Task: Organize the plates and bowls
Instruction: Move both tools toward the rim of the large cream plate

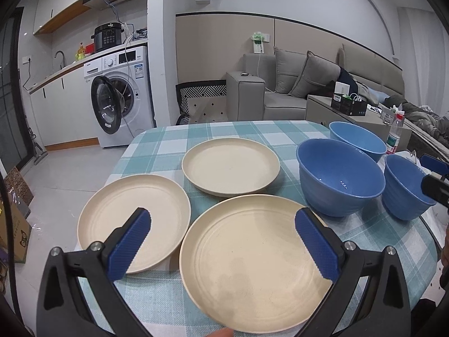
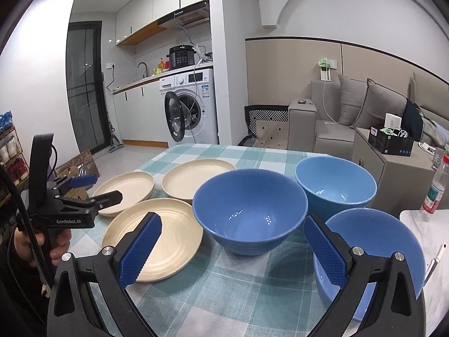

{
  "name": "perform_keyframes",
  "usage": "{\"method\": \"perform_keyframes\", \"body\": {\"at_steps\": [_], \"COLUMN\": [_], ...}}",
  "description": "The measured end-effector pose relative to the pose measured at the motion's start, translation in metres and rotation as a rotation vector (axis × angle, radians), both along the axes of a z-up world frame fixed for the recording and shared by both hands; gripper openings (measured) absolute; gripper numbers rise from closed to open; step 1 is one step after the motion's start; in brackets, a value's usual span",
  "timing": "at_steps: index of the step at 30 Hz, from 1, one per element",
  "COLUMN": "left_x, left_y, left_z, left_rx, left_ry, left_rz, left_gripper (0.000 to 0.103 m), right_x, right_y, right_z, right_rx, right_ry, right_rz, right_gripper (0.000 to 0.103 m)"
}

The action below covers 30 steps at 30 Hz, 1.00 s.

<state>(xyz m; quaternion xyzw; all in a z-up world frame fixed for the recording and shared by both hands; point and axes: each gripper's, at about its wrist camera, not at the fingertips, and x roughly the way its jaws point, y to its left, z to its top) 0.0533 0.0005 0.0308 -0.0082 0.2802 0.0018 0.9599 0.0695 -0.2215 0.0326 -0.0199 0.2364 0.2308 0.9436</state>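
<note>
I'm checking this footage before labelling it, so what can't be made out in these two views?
- Nearest blue bowl: right wrist view, its near side hidden behind the right gripper finger.
- Same bowl: left wrist view, partly covered by the other gripper's tip at the right edge.
- Water bottle label: too small to read.

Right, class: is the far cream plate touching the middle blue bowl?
Apart. The left wrist view shows a strip of checked tablecloth between the far cream plate and the middle blue bowl.
</note>
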Motion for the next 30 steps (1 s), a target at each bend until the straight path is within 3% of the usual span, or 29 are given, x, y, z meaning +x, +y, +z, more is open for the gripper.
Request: {"method": "perform_keyframes", "body": {"at_steps": [10, 30], "left_x": [0.004, 0.034], "left_y": [0.007, 0.050], "left_z": [0.024, 0.054], "left_rx": [0.039, -0.072], "left_ry": [-0.037, -0.038], "left_rz": [0.014, 0.093], "left_gripper": [0.103, 0.103], "right_x": [0.007, 0.035], "right_y": [-0.006, 0.012], "right_z": [0.038, 0.103], "right_rx": [0.043, 0.058], "right_ry": [-0.016, -0.042], "right_rz": [0.020, 0.092], "right_gripper": [0.103, 0.103]}}
